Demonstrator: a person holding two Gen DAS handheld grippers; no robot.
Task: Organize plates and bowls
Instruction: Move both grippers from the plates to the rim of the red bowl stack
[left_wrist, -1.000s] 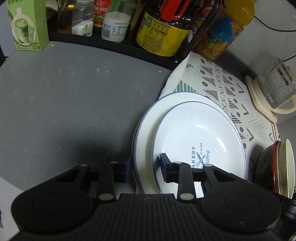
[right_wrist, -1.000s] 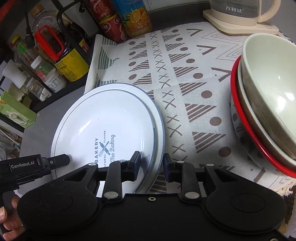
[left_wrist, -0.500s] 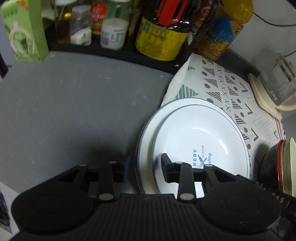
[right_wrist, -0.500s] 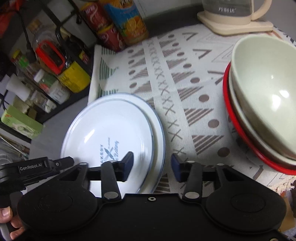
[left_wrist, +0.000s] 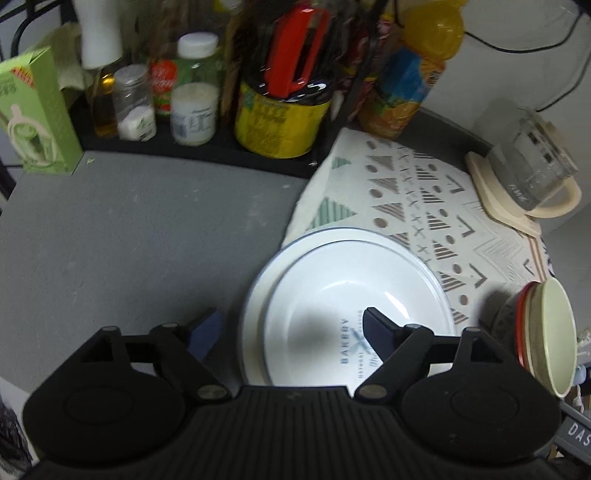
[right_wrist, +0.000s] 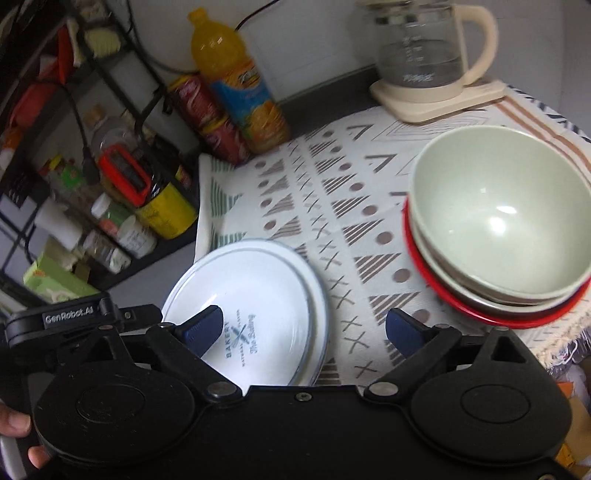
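Two white plates with blue rims lie stacked, the smaller one (left_wrist: 354, 295) with "BAKERY" lettering on the larger one (left_wrist: 258, 295), at the edge of a patterned cloth (left_wrist: 424, 206). The stack also shows in the right wrist view (right_wrist: 258, 291). My left gripper (left_wrist: 288, 332) is open above the stack's near left rim, holding nothing. My right gripper (right_wrist: 306, 326) is open above the stack's near right rim, holding nothing. A pale green bowl (right_wrist: 498, 221) sits nested in other bowls on a red-rimmed one (right_wrist: 480, 310), to the right; they also show in the left wrist view (left_wrist: 554, 332).
A black shelf with jars, bottles and a yellow-labelled tub (left_wrist: 280, 122) lines the back. An orange juice bottle (right_wrist: 240, 85) and red cans (right_wrist: 210, 118) stand behind the cloth. A glass kettle (right_wrist: 424, 48) stands at the back right. A green carton (left_wrist: 33, 118) stands on the grey counter (left_wrist: 129, 240).
Both grippers have opened wide and pulled back and up from the plate stack's rim. The plates stay where they were.
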